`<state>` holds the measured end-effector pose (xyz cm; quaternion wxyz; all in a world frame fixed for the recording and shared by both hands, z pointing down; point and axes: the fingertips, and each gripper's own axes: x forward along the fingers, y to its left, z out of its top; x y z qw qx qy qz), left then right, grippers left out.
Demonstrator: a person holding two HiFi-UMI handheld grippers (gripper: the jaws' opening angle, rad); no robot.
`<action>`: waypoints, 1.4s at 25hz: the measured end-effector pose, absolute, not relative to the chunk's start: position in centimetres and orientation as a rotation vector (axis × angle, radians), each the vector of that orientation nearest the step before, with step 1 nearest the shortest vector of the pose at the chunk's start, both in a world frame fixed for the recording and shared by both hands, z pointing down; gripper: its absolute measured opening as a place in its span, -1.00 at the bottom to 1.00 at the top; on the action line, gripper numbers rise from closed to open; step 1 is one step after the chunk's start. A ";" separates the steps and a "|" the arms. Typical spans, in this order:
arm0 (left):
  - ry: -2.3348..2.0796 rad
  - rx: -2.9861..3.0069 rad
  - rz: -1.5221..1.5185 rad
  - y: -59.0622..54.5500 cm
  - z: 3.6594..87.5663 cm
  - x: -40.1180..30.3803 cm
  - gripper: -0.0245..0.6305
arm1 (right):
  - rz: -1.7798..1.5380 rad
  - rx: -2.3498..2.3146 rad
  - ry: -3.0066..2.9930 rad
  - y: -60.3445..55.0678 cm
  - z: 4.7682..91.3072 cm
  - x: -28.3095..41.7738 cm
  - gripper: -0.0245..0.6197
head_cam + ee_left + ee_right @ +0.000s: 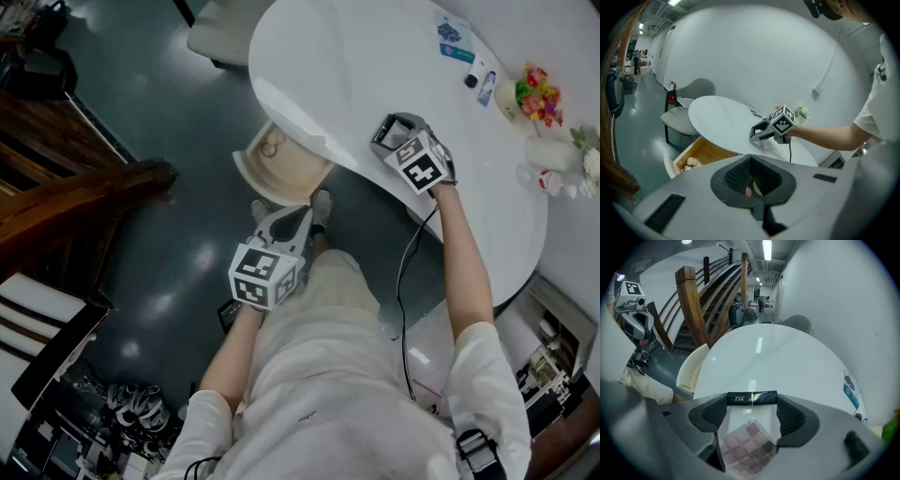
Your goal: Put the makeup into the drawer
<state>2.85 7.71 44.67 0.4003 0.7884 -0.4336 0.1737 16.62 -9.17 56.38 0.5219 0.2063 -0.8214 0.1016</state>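
Palette [749,439]: by the right gripper view, is it in yet?

No. The right hand-held gripper [752,409] has its jaws closed on the clear, dark-capped case, out over the white surface [768,357]. Whether the case is lifted cannot be told.

And the left gripper view?

The left hand-held gripper [752,180] is nearly shut on a small pink item [748,191], too hidden to name. Beyond it the drawer [712,151] stands open under the surface's edge, with a few round things [690,162] inside.

What does the head view add?

The left one hangs just beside the drawer, and the right one is well apart from it. So the carry and the drop both look left to do.

Anything in the way?

The surface's edge overhangs part of the drawer, and the person's feet [319,208] stand just beside it. The flowers [537,94] sit at the far edge, off the likely path.
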 end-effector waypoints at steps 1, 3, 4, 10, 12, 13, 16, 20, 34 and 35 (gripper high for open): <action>-1.097 1.996 0.438 7.7 44.6 2.5 -0.90 | 0.241 0.501 -1.972 -9.0 56.0 16.2 0.14; -1.094 2.000 0.434 7.8 44.5 1.7 -0.90 | 0.244 0.514 -1.984 -8.6 55.0 15.2 0.14; -1.092 2.004 0.431 7.8 44.4 1.3 -0.90 | 0.249 0.522 -1.992 -8.3 54.5 14.5 0.14; -1.072 2.028 0.413 7.4 44.5 -1.4 -0.90 | 0.314 0.610 -2.090 -6.4 50.6 9.6 0.14; -1.069 2.037 0.410 7.1 44.8 -2.6 -0.90 | 0.329 0.650 -2.122 -5.6 49.6 7.8 0.14; -1.065 2.043 0.410 6.9 45.0 -3.2 -0.90 | 0.337 0.666 -2.140 -5.0 49.1 6.9 0.14; -1.046 2.061 0.422 6.7 45.5 -5.0 -0.90 | 0.381 0.676 -2.191 -2.6 48.1 3.9 0.14; -1.033 2.074 0.432 6.0 46.3 -7.2 -0.90 | 0.407 0.626 -2.215 0.4 48.5 0.2 0.14; -0.937 2.143 0.501 4.7 51.9 -11.5 -0.90 | 0.442 0.564 -2.128 3.1 59.6 -5.6 0.14; -0.936 2.146 0.503 4.5 52.3 -11.7 -0.90 | 0.438 0.561 -2.118 2.8 60.6 -5.7 0.14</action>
